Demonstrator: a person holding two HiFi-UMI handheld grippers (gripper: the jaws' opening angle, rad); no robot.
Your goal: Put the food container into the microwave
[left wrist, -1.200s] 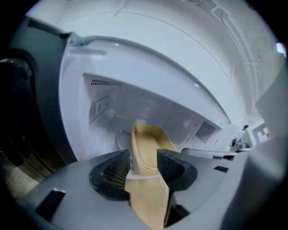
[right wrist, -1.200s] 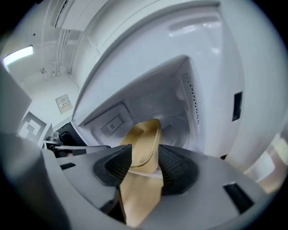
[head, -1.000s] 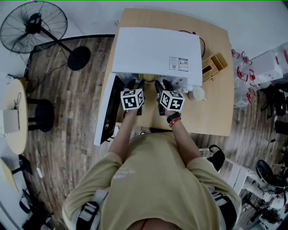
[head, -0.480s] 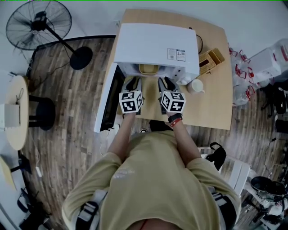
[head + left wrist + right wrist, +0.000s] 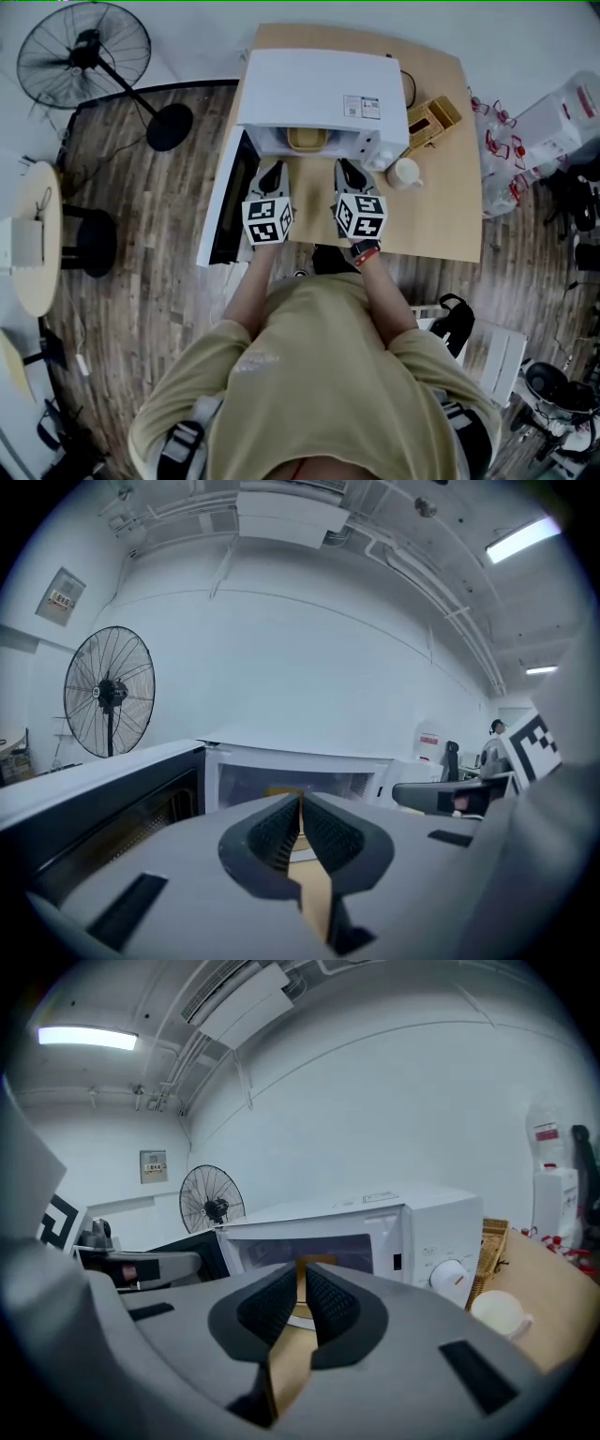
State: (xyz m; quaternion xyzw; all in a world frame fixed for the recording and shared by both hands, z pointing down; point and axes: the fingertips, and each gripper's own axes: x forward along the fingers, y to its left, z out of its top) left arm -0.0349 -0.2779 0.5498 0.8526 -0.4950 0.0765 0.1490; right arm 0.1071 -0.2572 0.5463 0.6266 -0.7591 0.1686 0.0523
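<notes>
The white microwave [image 5: 319, 89] stands on the wooden table [image 5: 436, 220] with its door [image 5: 225, 202] swung open to the left. A yellow food container [image 5: 307, 140] sits inside the cavity, and a sliver of the container [image 5: 313, 1261] shows past the right gripper's tips. My left gripper [image 5: 273, 176] and right gripper [image 5: 349, 174] hover side by side in front of the opening, apart from the container. Both have just been closing, with nothing between the jaws. The left gripper [image 5: 301, 799] is shut. The right gripper [image 5: 302, 1269] shows only a thin slit.
A white cup [image 5: 405, 172] stands just right of the microwave, with a wicker basket [image 5: 433, 120] behind it. A floor fan [image 5: 84, 56] is at the far left on the wood floor. A small round table [image 5: 33, 244] stands at the left edge.
Both grippers have drawn back out of the microwave toward me and closed. The yellow container stays inside the cavity, now uncovered.
</notes>
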